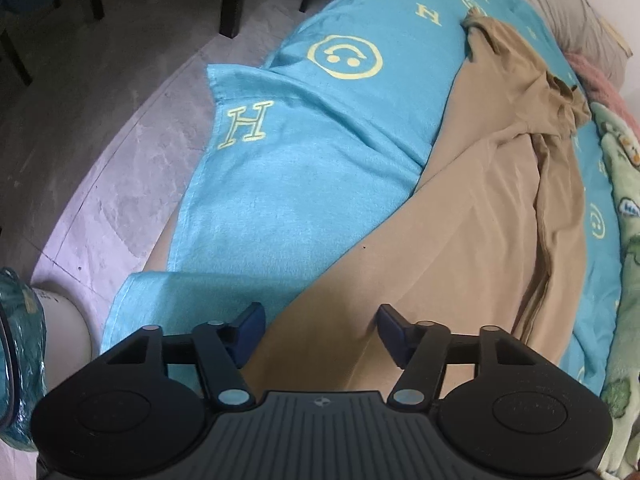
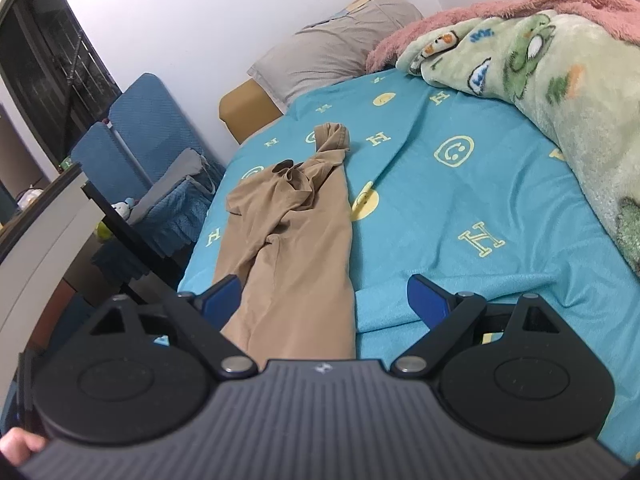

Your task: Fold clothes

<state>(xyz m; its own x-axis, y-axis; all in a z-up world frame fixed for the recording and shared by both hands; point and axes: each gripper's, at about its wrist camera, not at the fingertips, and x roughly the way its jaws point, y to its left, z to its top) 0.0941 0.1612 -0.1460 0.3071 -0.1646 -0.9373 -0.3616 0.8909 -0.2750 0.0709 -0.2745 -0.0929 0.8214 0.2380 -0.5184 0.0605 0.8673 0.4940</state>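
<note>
Left wrist view: a tan garment (image 1: 460,216) lies lengthwise on a turquoise bedsheet (image 1: 304,168), its far end bunched. The left gripper (image 1: 320,330) hovers wide over its near end; the right gripper (image 2: 322,300) is also spread wide, empty. Folding looks barely begun; next, each gripper likely needs to pinch a near corner.
</note>
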